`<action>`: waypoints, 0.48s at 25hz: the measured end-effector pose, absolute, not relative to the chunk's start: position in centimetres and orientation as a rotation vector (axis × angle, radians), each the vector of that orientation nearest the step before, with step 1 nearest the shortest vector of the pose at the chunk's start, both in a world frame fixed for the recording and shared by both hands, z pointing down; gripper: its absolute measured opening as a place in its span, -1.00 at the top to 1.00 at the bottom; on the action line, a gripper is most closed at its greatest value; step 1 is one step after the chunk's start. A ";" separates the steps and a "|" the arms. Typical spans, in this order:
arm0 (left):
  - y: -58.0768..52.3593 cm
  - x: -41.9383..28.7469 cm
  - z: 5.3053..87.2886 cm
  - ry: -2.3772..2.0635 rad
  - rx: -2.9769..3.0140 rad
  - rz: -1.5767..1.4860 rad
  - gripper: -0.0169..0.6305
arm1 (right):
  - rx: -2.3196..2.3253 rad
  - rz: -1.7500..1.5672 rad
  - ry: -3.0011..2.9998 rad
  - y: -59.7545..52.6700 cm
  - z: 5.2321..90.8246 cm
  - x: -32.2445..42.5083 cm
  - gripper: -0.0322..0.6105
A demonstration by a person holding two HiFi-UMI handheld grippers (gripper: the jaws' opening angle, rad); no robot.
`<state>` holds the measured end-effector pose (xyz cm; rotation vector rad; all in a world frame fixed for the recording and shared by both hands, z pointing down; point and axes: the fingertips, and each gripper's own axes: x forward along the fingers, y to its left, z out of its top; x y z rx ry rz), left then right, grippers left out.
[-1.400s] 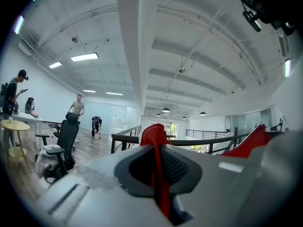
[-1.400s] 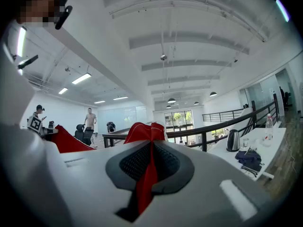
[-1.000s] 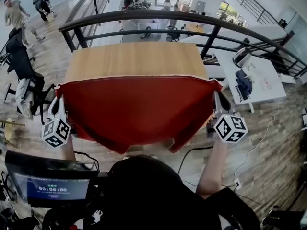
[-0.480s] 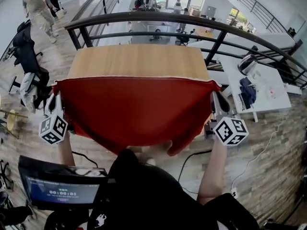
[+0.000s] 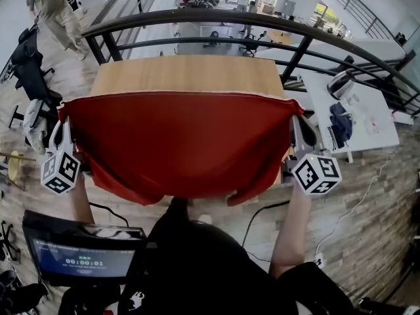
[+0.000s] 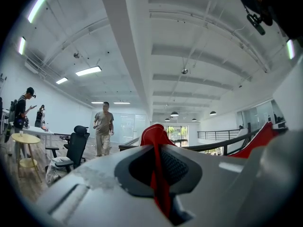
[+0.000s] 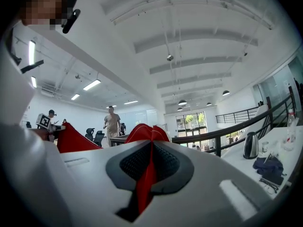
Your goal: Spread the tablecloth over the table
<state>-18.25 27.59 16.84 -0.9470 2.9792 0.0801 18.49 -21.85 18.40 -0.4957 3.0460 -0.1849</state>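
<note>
Tablecloth (image 5: 184,143), red, hangs as a stretched sheet in the centre of the frame, with its slack lower edge sagging nearest the person. The left gripper (image 5: 63,126) at mid-left and the right gripper (image 5: 297,126) at mid-right are each clamped on an upper corner. The right jaws have just closed tighter, with cloth pinched between them. Holding the corners wide apart and level seems meant to stretch the top hem straight for an even lay. That hem crosses the wooden table (image 5: 187,74), whose far part is bare in front of the black railing (image 5: 197,20).
</note>
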 end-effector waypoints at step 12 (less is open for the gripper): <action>20.1 -37.5 20.7 3.011 -1.094 0.041 0.91 | -0.771 -0.090 3.046 -30.5 19.2 3.4 0.85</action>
